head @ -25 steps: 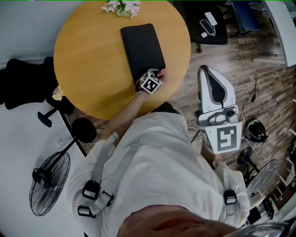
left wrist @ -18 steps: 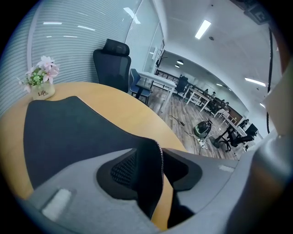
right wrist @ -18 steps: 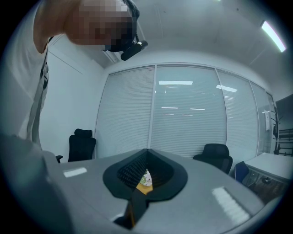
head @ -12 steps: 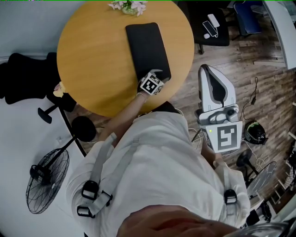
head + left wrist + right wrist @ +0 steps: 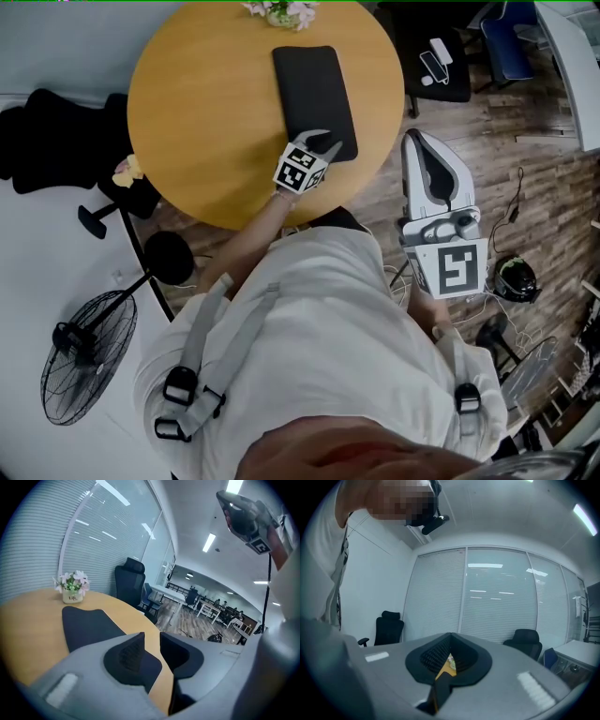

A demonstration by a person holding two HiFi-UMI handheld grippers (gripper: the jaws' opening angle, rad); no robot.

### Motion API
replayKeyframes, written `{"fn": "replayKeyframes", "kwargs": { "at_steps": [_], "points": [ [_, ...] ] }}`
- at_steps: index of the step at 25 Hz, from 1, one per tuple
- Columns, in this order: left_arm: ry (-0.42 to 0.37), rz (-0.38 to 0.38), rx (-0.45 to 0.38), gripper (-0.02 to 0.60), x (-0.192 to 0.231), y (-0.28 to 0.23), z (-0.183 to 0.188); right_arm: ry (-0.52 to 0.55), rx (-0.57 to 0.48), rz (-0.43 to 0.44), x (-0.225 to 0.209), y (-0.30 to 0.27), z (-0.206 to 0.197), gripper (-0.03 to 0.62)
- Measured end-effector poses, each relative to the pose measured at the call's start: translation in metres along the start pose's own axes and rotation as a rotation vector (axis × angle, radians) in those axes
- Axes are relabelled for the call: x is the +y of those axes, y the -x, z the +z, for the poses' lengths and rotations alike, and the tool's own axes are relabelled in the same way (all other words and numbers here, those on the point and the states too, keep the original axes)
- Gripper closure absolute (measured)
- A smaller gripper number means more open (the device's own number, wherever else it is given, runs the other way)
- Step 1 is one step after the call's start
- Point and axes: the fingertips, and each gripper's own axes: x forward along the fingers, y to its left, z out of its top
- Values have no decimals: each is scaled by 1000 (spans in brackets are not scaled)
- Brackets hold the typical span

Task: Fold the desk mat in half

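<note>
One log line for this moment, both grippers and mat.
left gripper: at mat near edge, jaws closing, no grip yet | right gripper: off table, jaws shut, empty | mat: flat, unfolded

The left gripper [image 5: 326, 145] has drawn back slightly from the desk mat [image 5: 314, 94] toward the table's [image 5: 206, 122] near edge, so its jaw tips now show over the mat's near edge; the jaws spread wider and are now closing, gripping nothing
</note>
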Motion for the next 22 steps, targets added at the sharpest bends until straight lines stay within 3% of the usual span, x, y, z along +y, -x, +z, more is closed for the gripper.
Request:
{"fn": "replayKeyframes", "kwargs": {
  "at_steps": [11, 22],
  "points": [
    [-55, 148, -277, 502, -3, 121, 93, 18, -11, 39, 40, 5, 10, 589],
    [-78, 249, -444, 509, -22, 236, 123, 32, -14, 67, 86, 17, 14, 589]
  ]
}}
